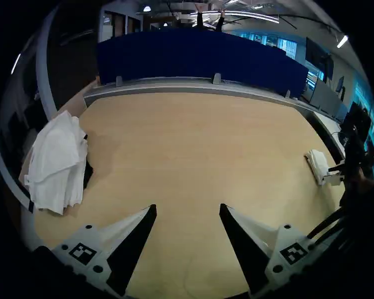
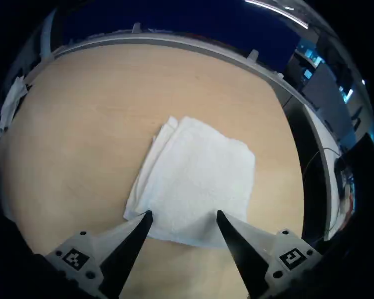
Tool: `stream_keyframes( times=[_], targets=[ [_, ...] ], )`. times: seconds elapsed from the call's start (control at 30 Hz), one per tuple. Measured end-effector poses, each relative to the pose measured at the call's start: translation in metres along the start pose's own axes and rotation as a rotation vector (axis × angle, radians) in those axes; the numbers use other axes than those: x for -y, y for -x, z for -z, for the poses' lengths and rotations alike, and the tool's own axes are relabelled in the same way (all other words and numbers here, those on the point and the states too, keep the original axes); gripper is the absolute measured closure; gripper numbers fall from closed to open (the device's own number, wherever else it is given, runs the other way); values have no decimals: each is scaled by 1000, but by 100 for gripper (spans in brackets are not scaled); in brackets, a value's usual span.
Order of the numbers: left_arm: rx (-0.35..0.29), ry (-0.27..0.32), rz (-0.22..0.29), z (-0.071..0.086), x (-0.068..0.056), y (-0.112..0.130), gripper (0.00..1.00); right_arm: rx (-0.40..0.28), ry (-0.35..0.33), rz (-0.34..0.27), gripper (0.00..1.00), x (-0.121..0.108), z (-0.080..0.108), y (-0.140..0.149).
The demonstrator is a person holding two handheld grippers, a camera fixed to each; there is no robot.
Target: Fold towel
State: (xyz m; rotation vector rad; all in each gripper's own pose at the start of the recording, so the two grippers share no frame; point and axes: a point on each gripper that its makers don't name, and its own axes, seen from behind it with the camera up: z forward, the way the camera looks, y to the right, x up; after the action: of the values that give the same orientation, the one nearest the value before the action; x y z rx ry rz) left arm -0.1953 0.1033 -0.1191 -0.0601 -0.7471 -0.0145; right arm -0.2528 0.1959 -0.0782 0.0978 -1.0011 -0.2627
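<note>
The right gripper (image 2: 183,214) is spread wide and released, its tips resting at the near edge of the folded white towel (image 2: 197,174), which lies flat on the counter (image 2: 87,124). The left gripper (image 1: 187,207) hangs equally wide open, grasping nothing, above bare wood near a heap of white cloths (image 1: 57,159).

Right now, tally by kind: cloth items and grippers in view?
Folded white terry towel: 1
Heap of loose white cloth: 1
Grippers, jaws apart (left gripper, right gripper): 2
Total: 4
</note>
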Motion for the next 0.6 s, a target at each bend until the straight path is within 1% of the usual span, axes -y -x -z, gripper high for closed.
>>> stream_keyframes(
  times=[0.17, 0.27, 0.47, 0.6],
  targets=[
    [-11, 0, 9, -1, 2, -5, 6, -69, 6, -35, 0, 1, 21, -20],
    [-18, 2, 16, -3, 4, -7, 6, -126, 6, -70, 0, 2, 34, -35],
    [-38, 6, 19, -7, 7, -13, 6, -279, 5, -154, 0, 6, 64, -77],
    [-61, 12, 24, -9, 8, -21, 6, -359, 22, -182, 0, 7, 77, -96]
  ],
)
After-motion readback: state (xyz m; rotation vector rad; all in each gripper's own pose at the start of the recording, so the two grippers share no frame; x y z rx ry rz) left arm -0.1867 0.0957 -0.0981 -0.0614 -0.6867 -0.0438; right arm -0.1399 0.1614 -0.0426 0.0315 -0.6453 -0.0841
